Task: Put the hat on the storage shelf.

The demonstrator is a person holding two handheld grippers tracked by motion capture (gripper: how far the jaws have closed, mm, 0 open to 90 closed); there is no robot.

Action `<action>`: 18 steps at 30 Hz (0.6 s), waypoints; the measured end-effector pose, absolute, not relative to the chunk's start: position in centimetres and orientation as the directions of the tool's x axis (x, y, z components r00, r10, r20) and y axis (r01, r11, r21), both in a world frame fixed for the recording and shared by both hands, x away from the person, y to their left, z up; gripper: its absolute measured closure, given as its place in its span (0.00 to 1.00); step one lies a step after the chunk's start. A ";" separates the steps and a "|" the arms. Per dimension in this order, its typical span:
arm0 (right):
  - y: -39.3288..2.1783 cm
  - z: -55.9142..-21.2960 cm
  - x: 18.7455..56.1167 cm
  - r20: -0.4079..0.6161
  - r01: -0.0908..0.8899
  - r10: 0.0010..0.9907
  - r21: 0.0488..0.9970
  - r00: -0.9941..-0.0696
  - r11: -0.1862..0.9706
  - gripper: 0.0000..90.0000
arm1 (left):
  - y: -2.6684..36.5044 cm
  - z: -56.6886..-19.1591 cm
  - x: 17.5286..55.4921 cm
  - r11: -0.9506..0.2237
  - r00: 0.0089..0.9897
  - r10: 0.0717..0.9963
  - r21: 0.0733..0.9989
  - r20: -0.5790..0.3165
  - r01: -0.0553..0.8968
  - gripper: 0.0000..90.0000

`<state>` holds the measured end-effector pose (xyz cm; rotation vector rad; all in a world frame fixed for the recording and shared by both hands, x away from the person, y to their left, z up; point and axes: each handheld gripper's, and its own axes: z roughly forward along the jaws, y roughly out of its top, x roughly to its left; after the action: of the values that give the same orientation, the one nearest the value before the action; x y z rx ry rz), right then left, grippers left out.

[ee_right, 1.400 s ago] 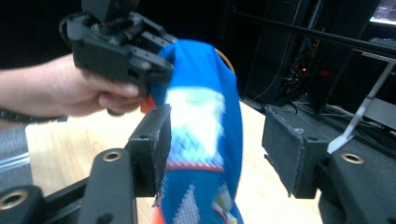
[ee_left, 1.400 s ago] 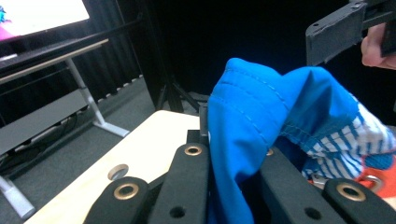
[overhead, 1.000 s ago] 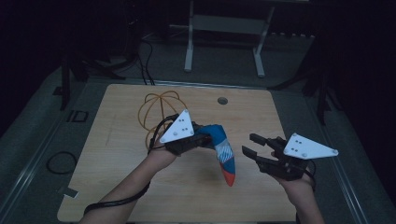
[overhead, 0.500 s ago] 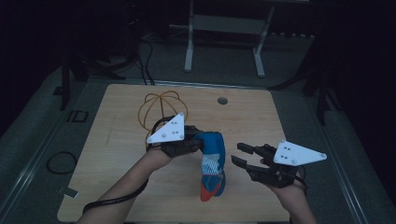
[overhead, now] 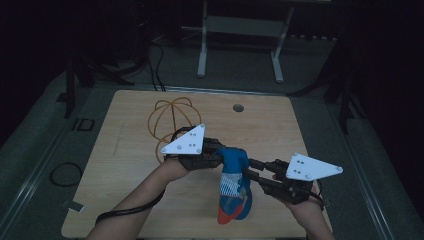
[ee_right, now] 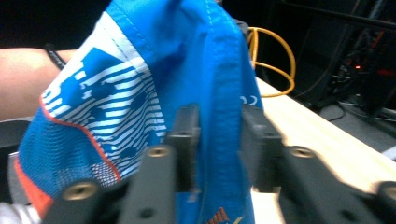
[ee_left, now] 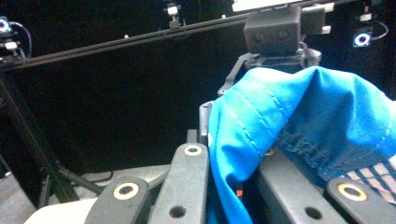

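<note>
Nearest the person, the blue garment point(overhead: 234, 187) with its white-striped panel and orange trim hung between the two claws above the near middle of the worktop point(overhead: 130, 150), its lower end drooping toward the near edge. The right claw point(overhead: 254, 170), coming in from the near right, had its jaws on either side of a blue seam of the cloth; they had just been closing, and in the right gripper view point(ee_right: 217, 135) the fabric ran between them, though whether the pads already pressed on it could not be told. The left claw point(overhead: 220, 152), just left of the garment's top, was pressed together on the upper fold, with blue cloth bunched between its jaws in the left gripper view point(ee_left: 229, 163). Farther back on the worktop lay a coil of yellow cable point(overhead: 172, 117), and beyond it a small round hole point(overhead: 238, 107). No container stood on the worktop.
</note>
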<state>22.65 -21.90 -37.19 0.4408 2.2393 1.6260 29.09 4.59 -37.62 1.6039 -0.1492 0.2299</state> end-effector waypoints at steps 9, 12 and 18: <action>-22.2 -37.1 22.7 -0.104 0.053 0.478 0.952 -0.872 0.303 0.99 | 4.7 -37.7 29.2 -0.065 0.971 0.051 0.971 0.234 -0.231 1.00; -22.5 -37.0 22.8 -0.101 0.056 0.492 0.954 -0.865 0.295 0.99 | 5.0 -37.7 29.2 -0.083 0.969 0.067 0.969 0.237 -0.231 1.00; -23.1 -36.3 22.8 -0.105 0.048 0.512 0.959 -0.853 0.278 0.99 | 5.6 -37.3 28.9 -0.120 0.973 0.098 0.973 0.208 -0.196 0.93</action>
<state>22.77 -23.06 -36.31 0.5054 2.1593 1.5999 28.89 5.61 -37.34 1.6726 -0.0748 0.2503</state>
